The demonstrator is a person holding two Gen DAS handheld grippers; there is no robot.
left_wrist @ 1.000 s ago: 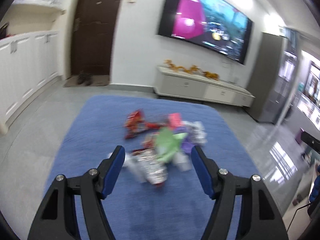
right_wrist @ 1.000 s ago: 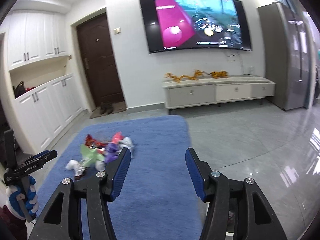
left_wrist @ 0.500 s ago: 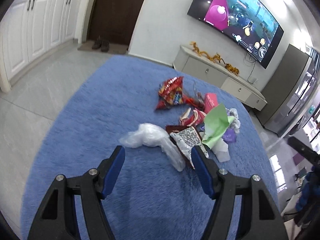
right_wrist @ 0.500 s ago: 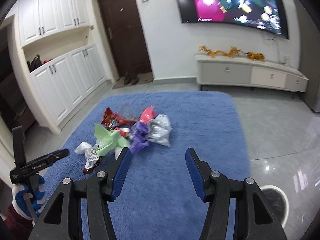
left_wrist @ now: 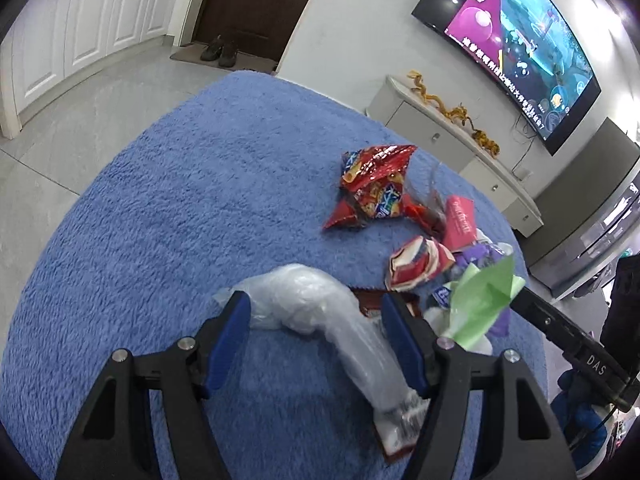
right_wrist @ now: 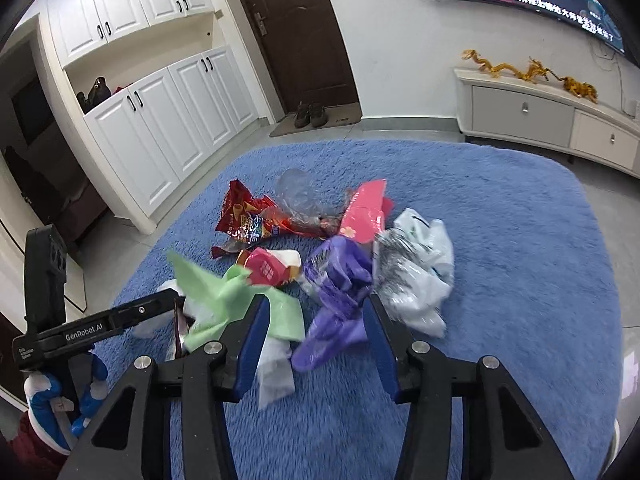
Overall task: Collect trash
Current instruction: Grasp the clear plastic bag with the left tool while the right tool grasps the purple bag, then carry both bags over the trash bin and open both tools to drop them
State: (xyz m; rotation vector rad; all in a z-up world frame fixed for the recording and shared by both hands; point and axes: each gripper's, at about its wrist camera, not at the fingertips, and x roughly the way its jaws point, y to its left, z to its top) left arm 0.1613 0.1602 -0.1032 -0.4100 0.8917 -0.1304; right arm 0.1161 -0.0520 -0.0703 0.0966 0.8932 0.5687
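A pile of trash lies on a blue rug (left_wrist: 168, 208). My left gripper (left_wrist: 316, 312) is open and low over the near edge of the pile, and a crumpled clear plastic bag (left_wrist: 304, 300) lies between its fingers. Beyond it are a red snack bag (left_wrist: 376, 188), a pink packet (left_wrist: 460, 220), a red-and-white wrapper (left_wrist: 416, 264) and green paper (left_wrist: 484, 296). My right gripper (right_wrist: 316, 312) is closing, with a purple bag (right_wrist: 340, 292) between its jaws; I see no firm pinch. Green paper (right_wrist: 224, 296) and a white-silver bag (right_wrist: 416, 272) flank it.
Grey floor tiles (left_wrist: 60, 128) surround the rug. A low white TV cabinet (right_wrist: 540, 116) stands against the far wall, with shoes (right_wrist: 310, 114) by the dark door and white cupboards (right_wrist: 168, 120) on the left. The left tool (right_wrist: 100, 328), held by a blue-gloved hand (right_wrist: 40, 400), is at the right view's left edge.
Both grippers have dropped and closed in on the pile. The left one now straddles the clear bag. The right one's jaws have narrowed around the purple bag.
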